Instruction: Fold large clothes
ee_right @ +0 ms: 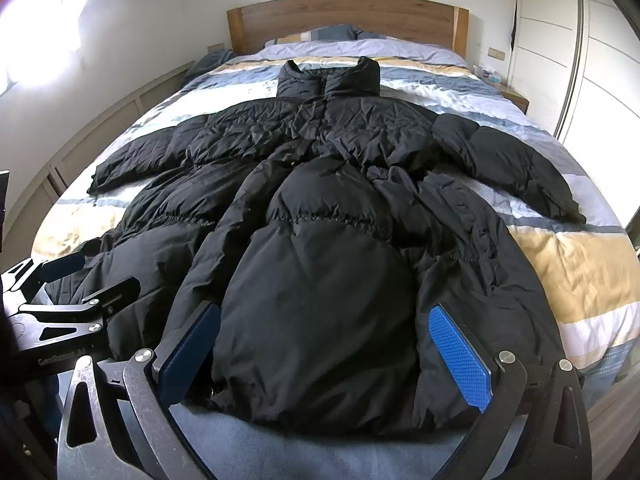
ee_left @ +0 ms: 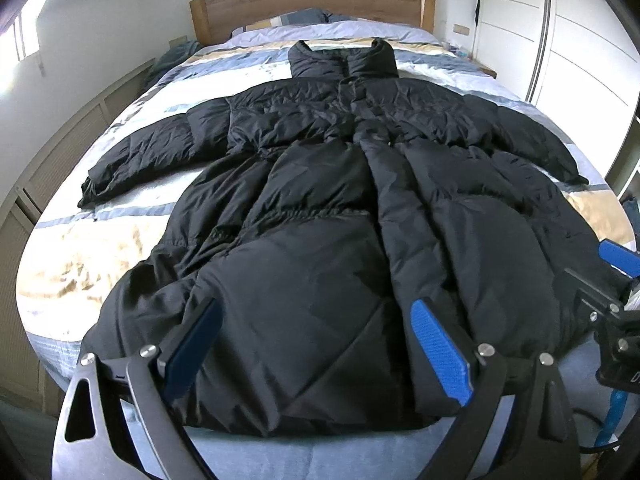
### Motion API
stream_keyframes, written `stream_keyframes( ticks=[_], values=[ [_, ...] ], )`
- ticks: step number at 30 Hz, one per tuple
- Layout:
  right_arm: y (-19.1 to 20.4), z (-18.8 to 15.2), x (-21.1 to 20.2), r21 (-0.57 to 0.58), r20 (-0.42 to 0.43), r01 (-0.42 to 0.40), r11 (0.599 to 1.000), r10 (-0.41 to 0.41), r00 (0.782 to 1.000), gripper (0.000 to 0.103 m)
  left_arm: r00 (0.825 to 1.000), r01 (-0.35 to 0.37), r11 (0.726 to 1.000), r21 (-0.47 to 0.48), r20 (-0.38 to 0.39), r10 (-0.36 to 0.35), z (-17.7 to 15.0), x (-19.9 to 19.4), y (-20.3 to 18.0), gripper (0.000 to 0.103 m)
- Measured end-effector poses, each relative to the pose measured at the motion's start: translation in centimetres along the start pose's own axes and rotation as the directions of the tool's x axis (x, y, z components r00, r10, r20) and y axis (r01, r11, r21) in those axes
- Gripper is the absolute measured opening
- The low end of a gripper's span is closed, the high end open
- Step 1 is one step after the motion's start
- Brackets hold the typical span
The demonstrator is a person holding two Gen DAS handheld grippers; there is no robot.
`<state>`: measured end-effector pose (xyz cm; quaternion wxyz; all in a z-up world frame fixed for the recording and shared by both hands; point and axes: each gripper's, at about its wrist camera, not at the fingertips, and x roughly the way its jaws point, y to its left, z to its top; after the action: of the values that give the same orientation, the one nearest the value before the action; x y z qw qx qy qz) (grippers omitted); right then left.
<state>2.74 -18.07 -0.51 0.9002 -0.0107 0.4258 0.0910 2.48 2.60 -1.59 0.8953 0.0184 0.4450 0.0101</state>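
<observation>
Only right view, coat [ee_right: 320,240], bright window [ee_right: 36,40]

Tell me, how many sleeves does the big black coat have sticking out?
2. One sleeve lies spread toward the bed's left side; the other sleeve lies spread toward the right side, near the wardrobe. None look hidden.

We find only one piece of lettering — pale print along the black body of the left gripper [ee_right: 60,276], seen from the right wrist — too blurred for us to read. Nothing else carries text, label or number.
</observation>
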Motion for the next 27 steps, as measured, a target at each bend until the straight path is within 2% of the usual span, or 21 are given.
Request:
stream_keyframes(
  ticks=[22,27],
  values=[
    [-0.01,-0.01,-0.33,-0.006,-0.007,0.018,1.000,-0.018,1.000,0.102,1.000,0.021,1.000,0.004,0.018,-0.021,-0.26,-0.26,0.95,0.096],
    [-0.39,0.10,-0.53,-0.007,0.001,0.018,1.000,-0.018,1.000,0.102,0.999,0.022,1.000,0.009,0.023,-0.022,0.55,-0.47,0.47,0.096]
  ],
)
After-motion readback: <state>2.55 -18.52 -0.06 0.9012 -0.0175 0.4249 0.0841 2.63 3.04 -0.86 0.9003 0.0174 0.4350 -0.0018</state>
